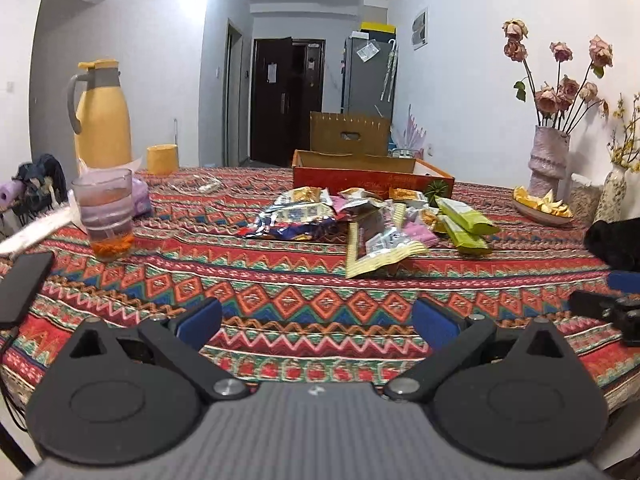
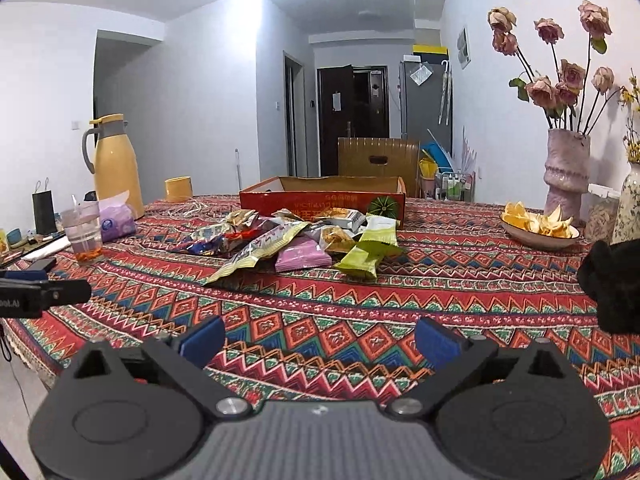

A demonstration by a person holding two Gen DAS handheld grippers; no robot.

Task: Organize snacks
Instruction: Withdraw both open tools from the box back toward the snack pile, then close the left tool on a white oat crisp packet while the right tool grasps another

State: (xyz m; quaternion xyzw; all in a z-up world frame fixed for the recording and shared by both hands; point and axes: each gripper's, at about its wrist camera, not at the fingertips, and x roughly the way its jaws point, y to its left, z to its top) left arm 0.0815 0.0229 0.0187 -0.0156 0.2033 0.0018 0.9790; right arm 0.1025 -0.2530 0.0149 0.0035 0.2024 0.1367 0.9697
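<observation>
Two hand-held grippers over the near edge of the bench, both empty. Left hand-held gripper (image 1: 316, 318): blue pads wide apart, nothing between them. Right hand-held gripper (image 2: 318, 340): pads likewise spread, nothing held.

Bench covered by a red zigzag-patterned tablecloth (image 1: 280, 300). Snack pile (image 2: 296, 240) lies loose around the bench's middle, well apart from both grippers. In it: two green packets (image 2: 370, 250) on the pile's right side, one overlapping the other; a pink packet (image 2: 302, 258) at the front; a long yellow-edged packet (image 2: 256, 254) angled toward the near edge; a dark blue bag (image 2: 202, 244) on the left. Others too jumbled to tell apart.

Just behind the pile, toward the far edge, an open red cardboard box (image 2: 320, 200) with a green melon picture on its right end; inside not visible.

Left edge: clear tumbler (image 1: 106, 212) with orange bits at the bottom, purple tissue pack (image 2: 116, 222) beside it, yellow thermos jug (image 1: 102, 116) and yellow cup (image 1: 162, 159) further back. Black phone (image 1: 22, 284) near the left near corner.

Right edge: bowl of orange peel (image 2: 538, 226), pink vase of dried roses (image 2: 566, 176) behind it.
</observation>
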